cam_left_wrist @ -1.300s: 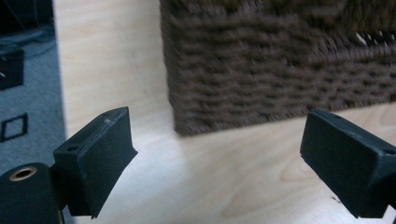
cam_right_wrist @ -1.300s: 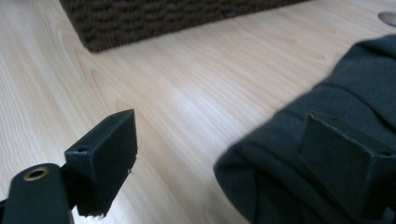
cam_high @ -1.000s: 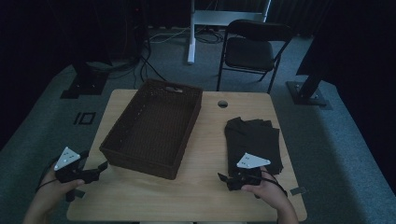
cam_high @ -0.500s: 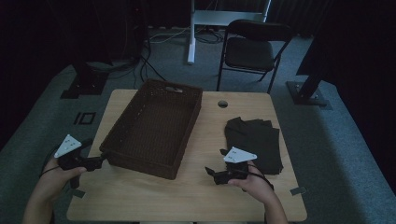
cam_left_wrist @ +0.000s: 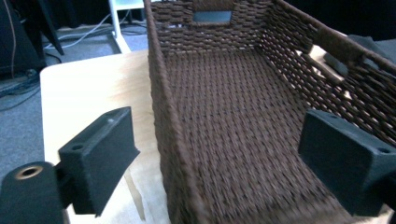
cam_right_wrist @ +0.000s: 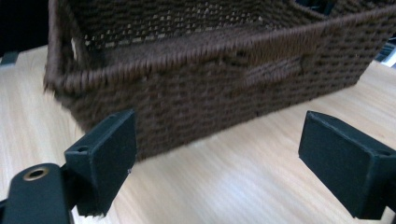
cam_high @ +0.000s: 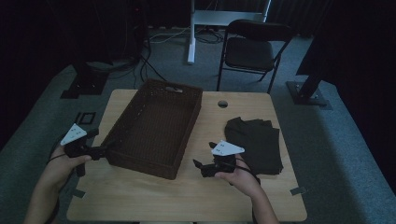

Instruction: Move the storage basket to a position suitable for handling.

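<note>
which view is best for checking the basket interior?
Left gripper view: it looks along the inside of the basket, showing the woven floor and far handle cutout. The high view shows the whole basket, but dark. The right gripper view shows mainly its outer wall.

High view very dim, underexposed; room bkgd nearly black, detail lost in corners. Pale table [cam_high: 154, 196] the brightest surface, no hard shadows on it, just soft dark under the basket [cam_high: 154, 128]. Dark cloth [cam_high: 259, 140] reads as flat blob, folds barely visible. Left gripper view much brighter, tabletop near blown out w/ glare at left; weave motion-blurred toward bottom. Right gripper view also bright, basket wall smeared w/ blur, near jaws fairly sharp. Slight wide-angle bend at edges.
</note>
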